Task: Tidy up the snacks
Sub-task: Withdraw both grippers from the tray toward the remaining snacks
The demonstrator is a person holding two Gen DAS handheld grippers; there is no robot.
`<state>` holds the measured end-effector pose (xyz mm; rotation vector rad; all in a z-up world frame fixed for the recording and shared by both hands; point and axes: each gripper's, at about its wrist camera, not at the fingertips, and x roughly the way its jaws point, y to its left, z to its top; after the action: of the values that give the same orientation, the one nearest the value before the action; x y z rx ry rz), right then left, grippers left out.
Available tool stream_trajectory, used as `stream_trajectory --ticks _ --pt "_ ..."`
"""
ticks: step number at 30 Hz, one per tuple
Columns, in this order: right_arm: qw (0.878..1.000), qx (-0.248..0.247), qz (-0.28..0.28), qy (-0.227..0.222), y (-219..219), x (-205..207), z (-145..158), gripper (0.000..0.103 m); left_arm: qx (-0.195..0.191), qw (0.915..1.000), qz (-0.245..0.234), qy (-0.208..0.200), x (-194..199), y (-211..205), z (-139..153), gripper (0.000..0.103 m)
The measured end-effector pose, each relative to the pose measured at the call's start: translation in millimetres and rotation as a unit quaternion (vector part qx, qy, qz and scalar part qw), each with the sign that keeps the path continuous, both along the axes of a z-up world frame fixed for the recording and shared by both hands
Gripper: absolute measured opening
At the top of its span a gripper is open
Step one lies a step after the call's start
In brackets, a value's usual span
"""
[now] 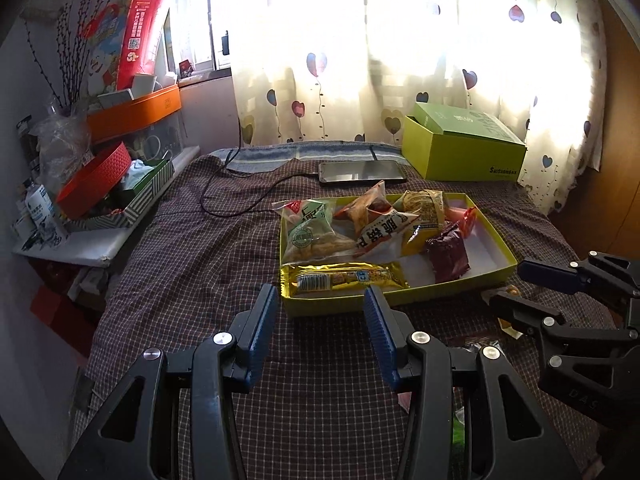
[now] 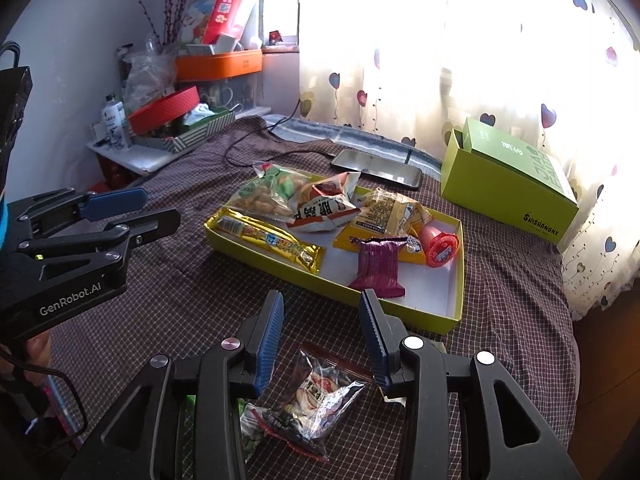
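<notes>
On the bed [image 2: 160,280], over a checked cover: one shallow yellow-green tray [image 2: 452,322], white inside, holding six snacks.
- One long gold bar packet [image 2: 272,240], along the tray's near-left edge.
- One clear bag with a green label [image 2: 268,192], at the far-left corner, overhanging the rim.
- One white-and-orange packet [image 2: 324,208], beside it.
- One yellow packet [image 2: 384,212], further right.
- One maroon wrapped bar [image 2: 378,266], in the middle, near the front.
- One red-lidded cup [image 2: 440,246], lying on its side against the yellow packet.

Outside the tray: two small packets, one clear [image 2: 320,396] and one red-trimmed [image 2: 276,424], on the cover in front of the tray, below the right gripper [image 2: 322,308].

Behind the tray: one phone [image 2: 376,168] with a cable; one green lidded box [image 2: 508,196] by the curtain.

Left gripper [image 1: 320,300]: jaws apart, nothing between them, held before the tray's near edge.
Right gripper: jaws apart, gripping nothing, above the loose packets.
</notes>
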<state>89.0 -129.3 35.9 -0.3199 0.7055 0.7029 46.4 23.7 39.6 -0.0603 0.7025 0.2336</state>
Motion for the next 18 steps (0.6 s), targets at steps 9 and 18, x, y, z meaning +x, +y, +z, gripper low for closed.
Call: stream_trajectory --ticks 9,18 --pt "1.000 0.002 0.002 -0.004 -4 -23 5 0.039 -0.005 0.9999 0.001 -0.011 -25 1 8 0.046" --pt "1.000 0.007 -0.005 0.001 -10 -32 4 0.041 -0.017 0.9998 -0.005 -0.002 -40 0 1 0.046"
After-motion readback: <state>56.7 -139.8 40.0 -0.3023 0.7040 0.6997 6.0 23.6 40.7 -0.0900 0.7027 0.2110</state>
